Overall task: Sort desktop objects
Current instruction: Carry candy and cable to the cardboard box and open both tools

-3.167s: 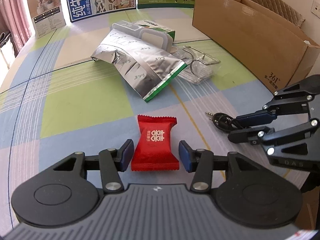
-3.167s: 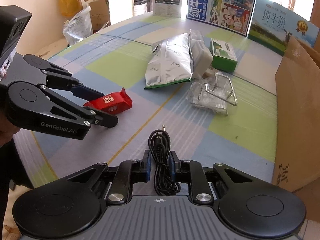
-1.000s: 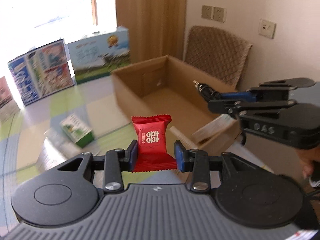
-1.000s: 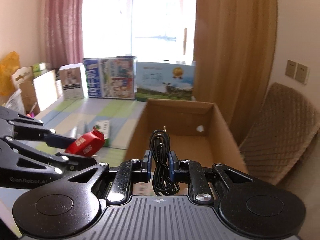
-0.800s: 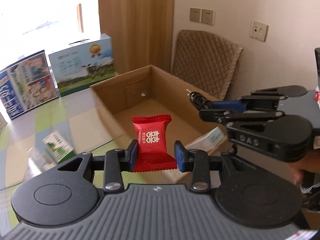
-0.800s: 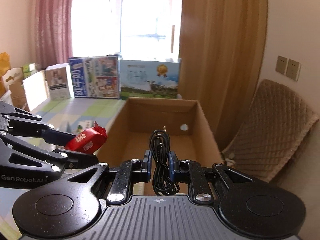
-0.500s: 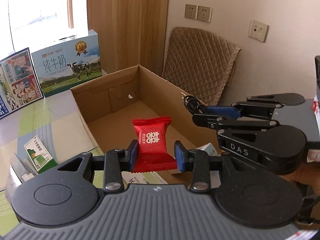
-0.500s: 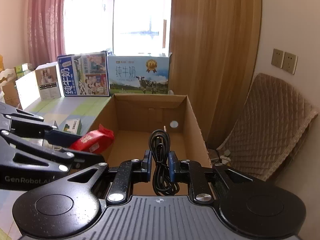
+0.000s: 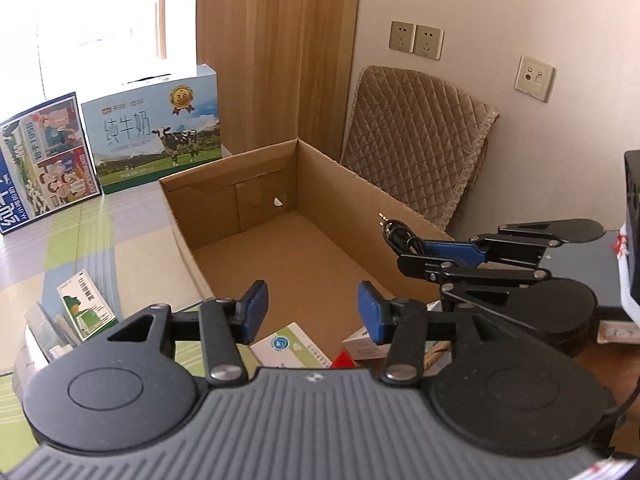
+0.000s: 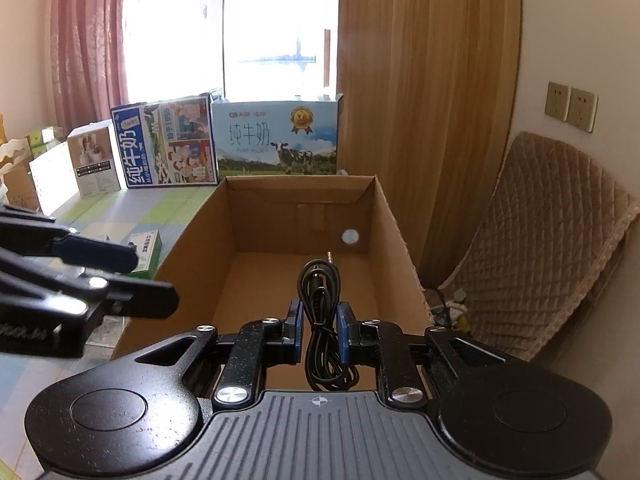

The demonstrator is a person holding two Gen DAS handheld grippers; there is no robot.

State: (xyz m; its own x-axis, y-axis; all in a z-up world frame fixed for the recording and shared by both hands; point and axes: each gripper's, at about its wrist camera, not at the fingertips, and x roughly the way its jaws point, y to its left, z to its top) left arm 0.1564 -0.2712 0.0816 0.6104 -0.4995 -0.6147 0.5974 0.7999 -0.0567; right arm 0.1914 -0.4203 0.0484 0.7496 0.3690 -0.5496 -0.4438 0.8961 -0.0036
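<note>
One cardboard box (image 10: 400, 232), one cable (image 10: 320, 312), two milk cartons (image 10: 276, 140).

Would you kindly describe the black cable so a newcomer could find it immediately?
Start at the open cardboard box by the window. Over its near end, the right gripper pinches a coiled black audio cable. It is the only item with a metal jack plug at its tip.

Only a corner of the red candy (image 9: 345, 361) shows in the left wrist view; the gripper body hides the rest. The white packets (image 9: 289, 347) beside it are half covered too, their print too small to read.
</note>
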